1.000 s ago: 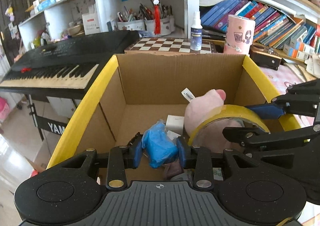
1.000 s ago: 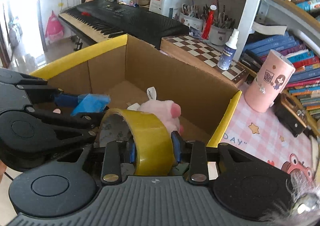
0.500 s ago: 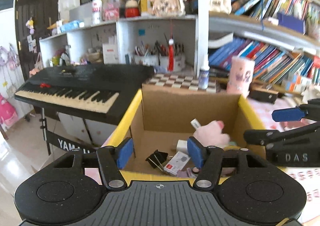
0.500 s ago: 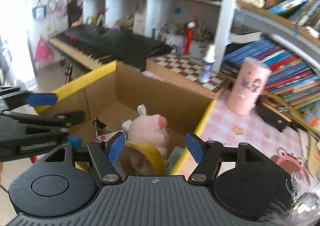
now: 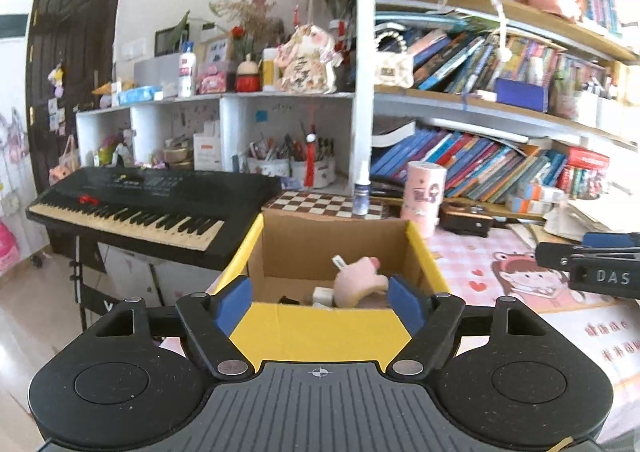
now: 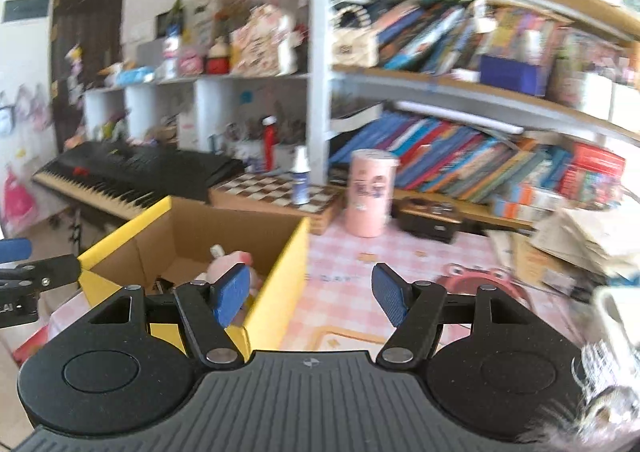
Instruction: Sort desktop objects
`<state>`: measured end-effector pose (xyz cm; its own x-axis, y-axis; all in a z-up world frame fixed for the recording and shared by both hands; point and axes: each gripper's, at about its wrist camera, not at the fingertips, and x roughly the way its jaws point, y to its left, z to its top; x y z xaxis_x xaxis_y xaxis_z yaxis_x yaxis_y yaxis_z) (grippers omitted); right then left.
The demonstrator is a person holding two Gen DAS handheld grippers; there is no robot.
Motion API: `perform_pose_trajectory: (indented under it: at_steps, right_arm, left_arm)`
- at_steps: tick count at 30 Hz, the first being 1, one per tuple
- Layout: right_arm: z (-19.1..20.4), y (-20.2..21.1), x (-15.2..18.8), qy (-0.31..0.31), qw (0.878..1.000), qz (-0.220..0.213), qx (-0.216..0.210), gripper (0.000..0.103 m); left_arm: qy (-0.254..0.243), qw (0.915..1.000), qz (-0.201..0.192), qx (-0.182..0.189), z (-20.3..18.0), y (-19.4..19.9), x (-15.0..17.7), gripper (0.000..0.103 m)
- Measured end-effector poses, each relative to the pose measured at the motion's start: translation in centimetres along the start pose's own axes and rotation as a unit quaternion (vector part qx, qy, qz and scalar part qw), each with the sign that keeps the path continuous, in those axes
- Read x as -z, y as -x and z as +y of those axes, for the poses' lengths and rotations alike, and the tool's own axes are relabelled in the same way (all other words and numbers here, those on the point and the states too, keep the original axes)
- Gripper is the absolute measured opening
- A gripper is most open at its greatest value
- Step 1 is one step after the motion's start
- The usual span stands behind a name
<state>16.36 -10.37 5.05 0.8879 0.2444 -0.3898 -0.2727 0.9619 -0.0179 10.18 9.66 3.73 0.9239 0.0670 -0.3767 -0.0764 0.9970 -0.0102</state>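
I'm holding my left gripper [image 5: 320,298] empty, jaws opening wide, hovering at the near rim of the cardboard box [image 5: 320,326]. My right gripper [image 6: 310,292] is gaping empty too, over the box's right wall. Pink plush toy [image 5: 358,281] is lying inside the box: looks soft, light, squashy, grab it mid-body. Its long axis is tilting up-right, snout pointing toward the back wall.
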Motion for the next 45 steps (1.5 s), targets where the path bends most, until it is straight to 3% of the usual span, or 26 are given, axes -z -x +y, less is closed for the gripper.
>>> perform_pose_trajectory:
  at_steps: [8,18,23,37,45]
  right_arm:
    - [-0.9,7.5,4.8,-0.028,0.997,-0.004,0.073,0.066]
    - [-0.1,12.8,9.7,-0.044,0.992,0.022,0.116,0.067]
    - [0.4,14.4,11.4,-0.060,0.990,0.025,0.127,0.070]
    - [0.5,15.3,13.8,-0.057,0.988,0.068,0.126,0.101]
    - [0.2,15.4,14.0,-0.059,0.989,0.076,0.117,0.102]
  left_arm:
    - [0.007,0.9993,-0.001,0.036,-1.2,3.8,2.9,0.079]
    - [-0.004,0.9991,0.025,0.034,-2.0,6.4,5.5,0.079]
    - [-0.013,0.9991,0.033,0.023,-2.4,7.3,6.9,0.080]
    - [-0.052,0.9956,0.075,0.023,-4.7,7.6,9.3,0.081]
    - [-0.041,0.9947,0.091,0.024,-4.4,7.4,9.8,0.082]
